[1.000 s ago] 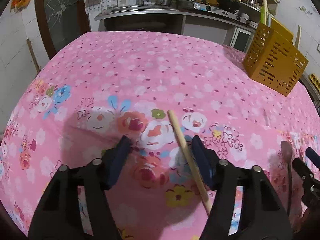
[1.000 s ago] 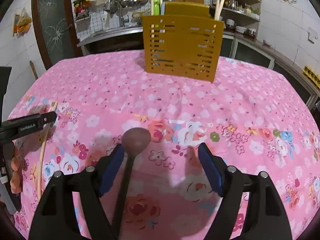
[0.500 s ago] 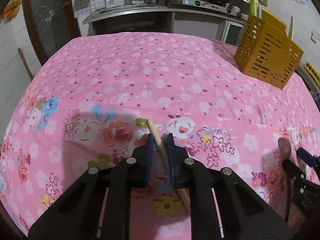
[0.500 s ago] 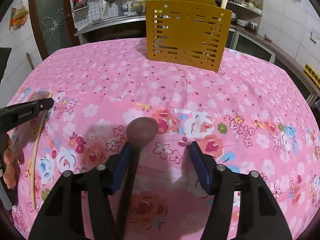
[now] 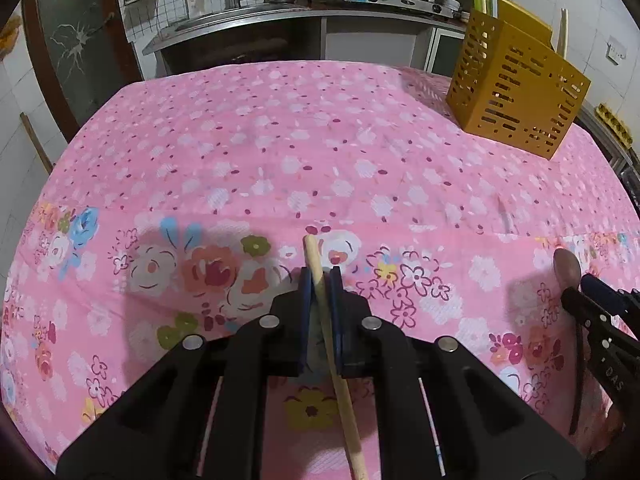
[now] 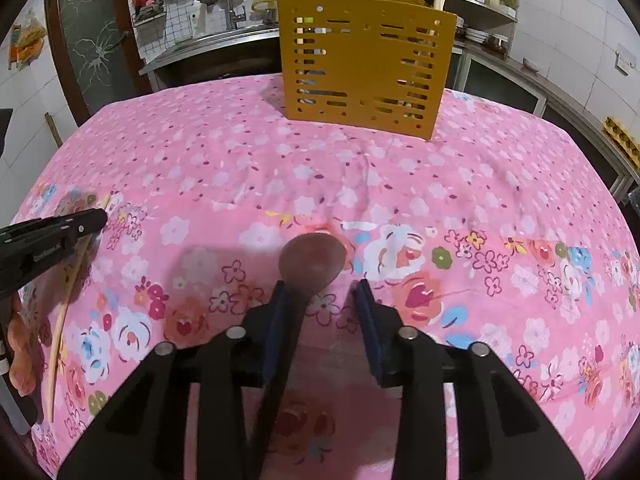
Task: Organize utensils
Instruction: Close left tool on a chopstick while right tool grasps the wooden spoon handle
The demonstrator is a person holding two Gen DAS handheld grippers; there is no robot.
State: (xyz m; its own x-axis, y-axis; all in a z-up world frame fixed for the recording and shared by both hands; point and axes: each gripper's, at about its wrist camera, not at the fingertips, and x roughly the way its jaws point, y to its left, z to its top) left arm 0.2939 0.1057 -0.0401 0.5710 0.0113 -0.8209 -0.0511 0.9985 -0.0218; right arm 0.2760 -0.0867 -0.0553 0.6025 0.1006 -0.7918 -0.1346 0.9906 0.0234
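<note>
A pale wooden stick (image 5: 345, 394) lies on the pink flowered tablecloth (image 5: 280, 152). My left gripper (image 5: 320, 276) is closing, and its blue pads press on the stick near its far end. In the right wrist view a dark brown wooden spoon (image 6: 313, 260) lies bowl forward. My right gripper (image 6: 322, 292) straddles its handle with its jaws closing. The handle rests against the left pad while the right pad stands apart. The left wrist view shows the spoon (image 5: 566, 267) and right gripper (image 5: 582, 290) at far right. The right wrist view shows the left gripper (image 6: 98, 216) and stick (image 6: 60, 328) at far left.
A yellow slotted utensil holder (image 6: 364, 68) stands at the table's far side with chopsticks upright in it, also the holder (image 5: 516, 88) at upper right. Behind the table runs a kitchen counter (image 5: 248, 28) with sink and stove. A hand (image 6: 20, 352) shows at left.
The left jaws came together onto the stick, from wide apart to gripping it. The right jaws narrowed around the spoon handle. Neither hand shifted much.
</note>
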